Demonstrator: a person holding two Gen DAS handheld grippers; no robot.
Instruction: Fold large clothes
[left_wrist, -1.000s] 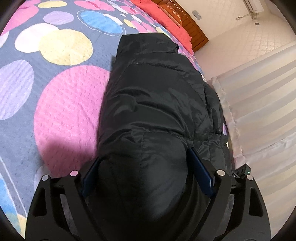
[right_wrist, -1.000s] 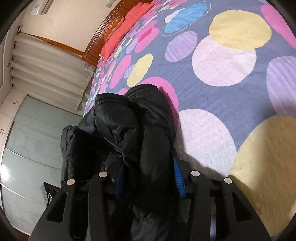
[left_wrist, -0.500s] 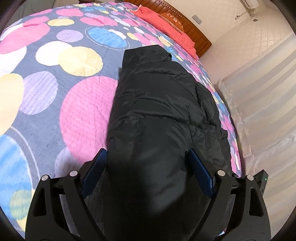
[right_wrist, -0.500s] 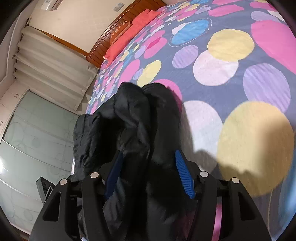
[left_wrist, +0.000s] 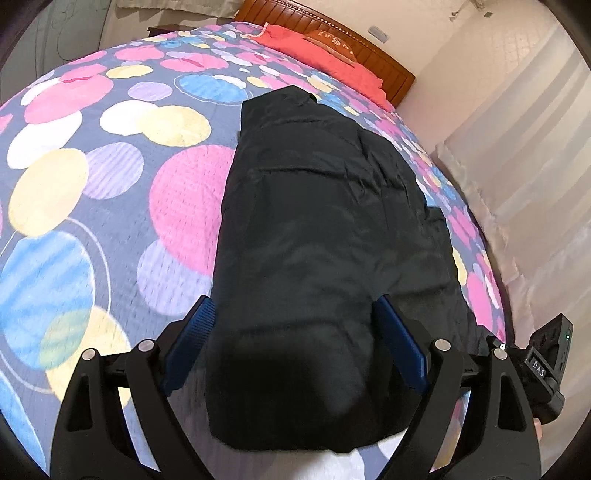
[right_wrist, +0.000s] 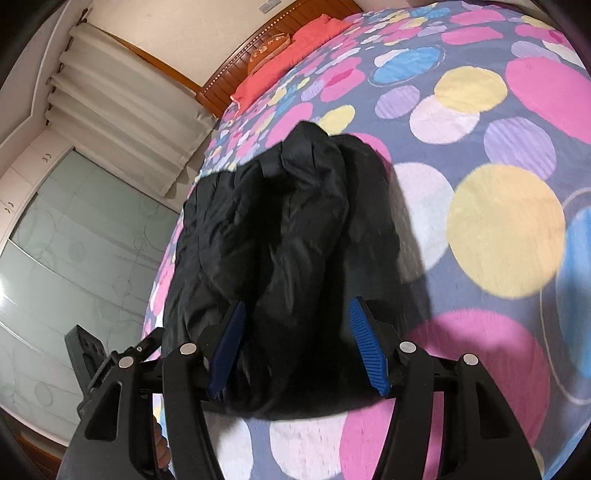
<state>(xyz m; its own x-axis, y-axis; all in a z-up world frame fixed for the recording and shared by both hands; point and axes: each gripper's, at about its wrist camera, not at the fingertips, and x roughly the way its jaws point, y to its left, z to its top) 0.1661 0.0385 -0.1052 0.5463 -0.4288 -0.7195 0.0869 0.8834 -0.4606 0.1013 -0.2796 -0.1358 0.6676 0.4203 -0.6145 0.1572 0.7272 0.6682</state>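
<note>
Black jacket (left_wrist: 325, 236) lies folded lengthwise on the bed (left_wrist: 110, 177), its near end between both tools.

We see the left tool (left_wrist: 295, 332) and the right tool (right_wrist: 295, 332) each spread wide around the jacket's near end; whether the blue pads (left_wrist: 399, 343) press the fabric, we cannot tell. Red pillows (left_wrist: 325, 55) sit far off by the wooden headboard (left_wrist: 373, 59).
</note>
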